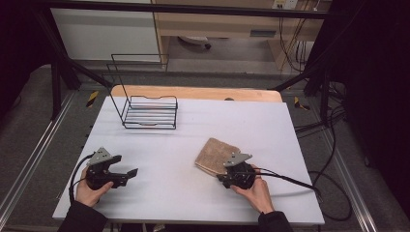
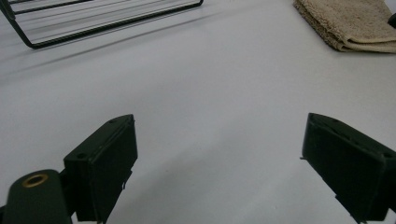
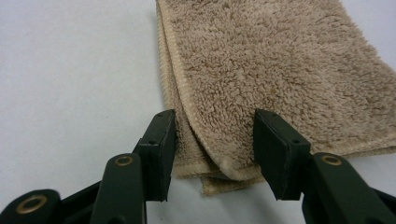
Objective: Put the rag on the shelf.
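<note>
A folded beige towel (image 1: 215, 153) (image 3: 280, 60) lies flat on the white table (image 1: 169, 193), right of the middle. My right gripper (image 1: 223, 175) (image 3: 215, 140) is at the towel's near corner, and its two jaws straddle that rounded, layered corner. The right fingertip (image 3: 275, 149) rests over the terry, while the left one sits at the towel's edge. The cloth is not pinched or lifted. My left gripper (image 1: 126, 169) (image 2: 219, 154) is held low at the front left, open wide with only bare table between its jaws. The towel (image 2: 355, 23) shows at the upper right of the left gripper view.
A black wire rack (image 1: 150, 113) (image 2: 93, 23) stands at the back left of the table. A wooden board edge (image 1: 193, 92) runs along the far side. Cables (image 1: 290, 181) trail off the right gripper across the table's right part.
</note>
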Available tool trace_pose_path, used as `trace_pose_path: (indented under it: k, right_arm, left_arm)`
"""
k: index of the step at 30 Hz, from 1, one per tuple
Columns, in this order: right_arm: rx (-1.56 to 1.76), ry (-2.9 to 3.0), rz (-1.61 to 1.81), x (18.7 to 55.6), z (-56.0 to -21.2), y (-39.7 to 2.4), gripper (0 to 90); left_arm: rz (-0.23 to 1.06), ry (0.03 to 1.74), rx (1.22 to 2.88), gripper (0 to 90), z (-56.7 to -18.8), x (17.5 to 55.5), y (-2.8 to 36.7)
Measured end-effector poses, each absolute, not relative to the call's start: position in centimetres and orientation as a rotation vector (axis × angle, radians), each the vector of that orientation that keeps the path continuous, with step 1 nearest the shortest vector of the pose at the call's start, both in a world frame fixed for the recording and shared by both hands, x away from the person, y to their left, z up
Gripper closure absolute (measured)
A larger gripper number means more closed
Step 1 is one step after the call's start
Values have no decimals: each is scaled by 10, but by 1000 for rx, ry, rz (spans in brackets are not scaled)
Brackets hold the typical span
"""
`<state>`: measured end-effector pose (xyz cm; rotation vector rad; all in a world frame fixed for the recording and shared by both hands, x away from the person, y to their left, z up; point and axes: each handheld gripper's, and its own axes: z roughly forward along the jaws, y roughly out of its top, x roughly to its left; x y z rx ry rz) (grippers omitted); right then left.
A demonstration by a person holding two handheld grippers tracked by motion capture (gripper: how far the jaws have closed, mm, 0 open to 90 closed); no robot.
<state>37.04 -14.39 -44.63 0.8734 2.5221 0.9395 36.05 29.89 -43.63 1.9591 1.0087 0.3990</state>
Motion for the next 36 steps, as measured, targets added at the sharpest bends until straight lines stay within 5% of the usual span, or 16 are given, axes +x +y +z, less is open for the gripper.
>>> trace_pose_path:
  k: [14,36]
  right_arm:
    - [840,2515,869,376,-444,-146,762]
    - [1020,2555,1061,369,-429,-112,795]
  left_arm:
    - [400,1010,1960,108,-436,361,299]
    - [400,1014,1961,110,-436,361,300]
